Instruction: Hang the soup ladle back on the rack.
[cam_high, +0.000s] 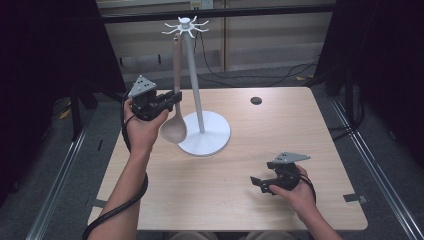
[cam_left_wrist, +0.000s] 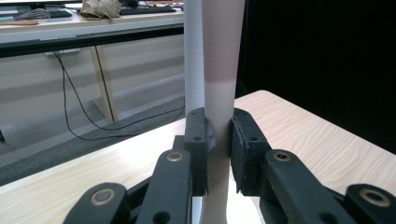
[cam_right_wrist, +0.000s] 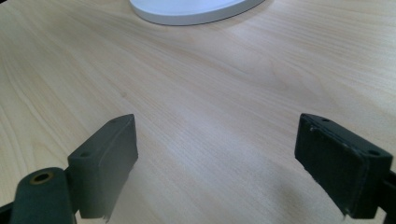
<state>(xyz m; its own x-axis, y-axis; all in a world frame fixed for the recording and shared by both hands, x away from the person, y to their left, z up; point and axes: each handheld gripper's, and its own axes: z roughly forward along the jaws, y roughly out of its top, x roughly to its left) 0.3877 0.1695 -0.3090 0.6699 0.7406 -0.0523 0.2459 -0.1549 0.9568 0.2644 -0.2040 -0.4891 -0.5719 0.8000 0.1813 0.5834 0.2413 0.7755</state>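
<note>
Spoon (cam_high: 174, 120) is clamped by the left gripper (cam_high: 175, 97), the pads pressed flat on either side of its handle. In the left gripper view the grip (cam_left_wrist: 218, 154) is seen close up: the handle (cam_left_wrist: 220, 88) runs upright between the two black jaws, pale below and a darker tan above, and the white pole (cam_left_wrist: 193, 56) of the stand is seen just behind it. From the high view the spoon is shown hanging upright, its handle top up by the hooks (cam_high: 185, 26) at the head of the stand, its bowl low down, just above the table (cam_high: 280, 130) and beside the round white base (cam_high: 212, 137). Whether the handle is actually caught on a hook cannot be told. The left hand (cam_high: 142, 127) is held at the left of the stand, level with the lower handle.

The right gripper (cam_high: 260, 182) is kept well apart, near the front right of the table, held in the right hand (cam_high: 300, 192). Its jaws are spread wide, and in the right gripper view nothing but bare wood (cam_right_wrist: 205, 116) is seen between the gripper's jaws (cam_right_wrist: 217, 163), with the edge of the base (cam_right_wrist: 196, 11) at the top.
</note>
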